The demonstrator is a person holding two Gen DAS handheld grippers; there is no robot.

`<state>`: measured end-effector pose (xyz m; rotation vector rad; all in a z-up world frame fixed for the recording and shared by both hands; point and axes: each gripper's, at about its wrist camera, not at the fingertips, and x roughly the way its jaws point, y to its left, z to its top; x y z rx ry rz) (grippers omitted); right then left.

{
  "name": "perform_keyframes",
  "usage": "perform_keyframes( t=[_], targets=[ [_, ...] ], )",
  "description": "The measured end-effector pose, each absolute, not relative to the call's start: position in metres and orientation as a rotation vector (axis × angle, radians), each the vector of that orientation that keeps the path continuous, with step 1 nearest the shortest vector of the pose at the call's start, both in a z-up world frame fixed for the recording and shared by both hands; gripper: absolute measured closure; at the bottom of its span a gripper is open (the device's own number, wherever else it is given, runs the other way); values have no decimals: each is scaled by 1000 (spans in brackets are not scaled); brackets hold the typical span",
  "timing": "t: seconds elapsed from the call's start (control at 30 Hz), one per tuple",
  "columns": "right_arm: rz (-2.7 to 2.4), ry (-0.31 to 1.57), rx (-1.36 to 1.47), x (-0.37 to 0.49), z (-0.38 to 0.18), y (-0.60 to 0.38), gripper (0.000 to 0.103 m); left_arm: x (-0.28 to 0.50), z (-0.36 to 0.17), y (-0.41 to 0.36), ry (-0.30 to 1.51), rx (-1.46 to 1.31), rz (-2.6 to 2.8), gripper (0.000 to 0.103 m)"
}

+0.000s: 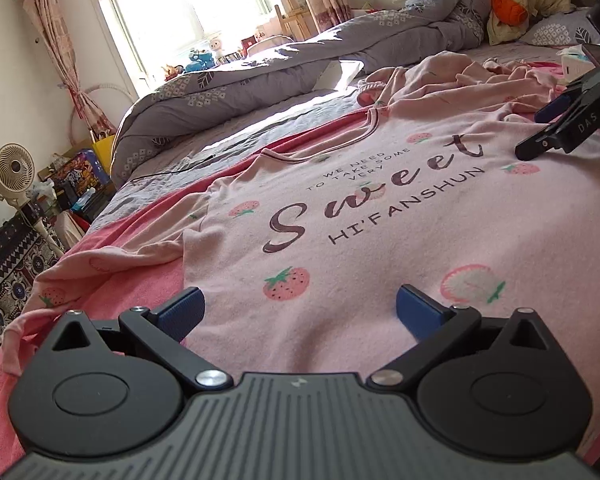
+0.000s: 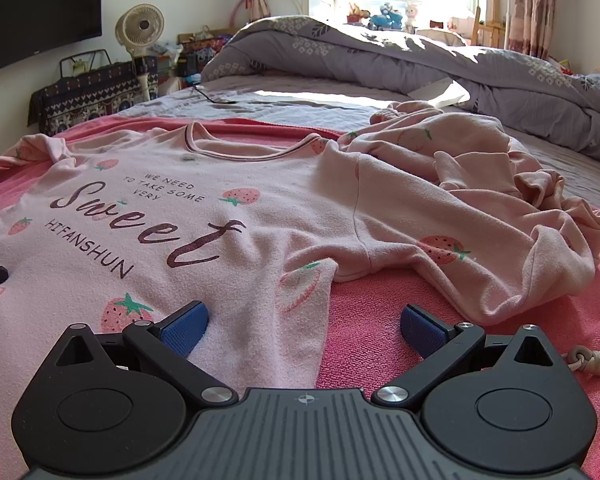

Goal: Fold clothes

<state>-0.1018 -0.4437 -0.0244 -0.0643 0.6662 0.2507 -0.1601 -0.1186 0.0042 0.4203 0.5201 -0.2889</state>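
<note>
A pink shirt (image 1: 340,216) printed with strawberries and the word "Sweet" lies face up on a pink towel (image 1: 140,288) on the bed. My left gripper (image 1: 300,310) is open at the shirt's bottom hem, its blue pads (image 1: 184,312) resting low over the fabric with nothing pinched. My right gripper (image 2: 304,330) is open too, straddling the shirt's (image 2: 180,216) lower right side edge where it meets the towel (image 2: 360,320). The right sleeve (image 2: 440,248) lies rumpled beside it. A second pink strawberry garment (image 2: 480,152) is crumpled behind the sleeve. The right gripper (image 1: 548,128) shows over the shirt's far side.
A grey floral duvet (image 2: 420,60) is heaped along the far side of the bed. A fan (image 2: 140,28) and a patterned bag (image 2: 92,96) stand past the bed's end. A beige cord (image 2: 596,362) lies on the towel at right. A tissue box (image 1: 576,60) sits near the pillows.
</note>
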Motion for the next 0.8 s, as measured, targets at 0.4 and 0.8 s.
perform_keyframes(
  t=[0.4, 0.8],
  targets=[
    [267, 732, 1, -95, -17, -450, 0, -235, 9, -40, 608, 241, -278, 0],
    [256, 579, 279, -69, 35, -400, 0, -170, 60, 73, 452, 131, 198, 0]
  ],
)
